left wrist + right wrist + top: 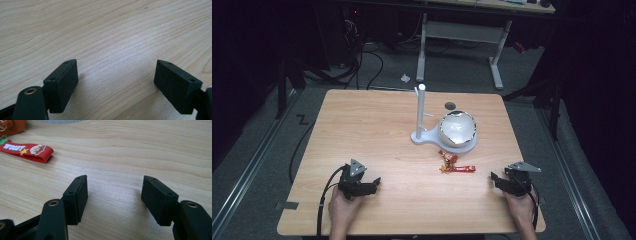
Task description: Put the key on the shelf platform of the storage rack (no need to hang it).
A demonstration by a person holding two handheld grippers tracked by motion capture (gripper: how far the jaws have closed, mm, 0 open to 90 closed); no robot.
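A red strap [458,169] printed with a cartoon figure lies on the wooden table [377,130], joined to a small orange charm [448,158]; the strap [27,151] also appears at the upper left of the right gripper view. My left gripper [373,184] rests near the table's front left, open, with bare wood between its pads [62,82]. My right gripper [497,180] sits at the front right, open and holding nothing, its pads [77,195] apart, a short way right of the strap.
A white stand [421,115] with an upright post stands at the table's middle back, and a shiny round bowl [457,129] sits on its base. A dark round hole [450,105] lies behind it. A desk frame [462,40] and cables are on the floor beyond.
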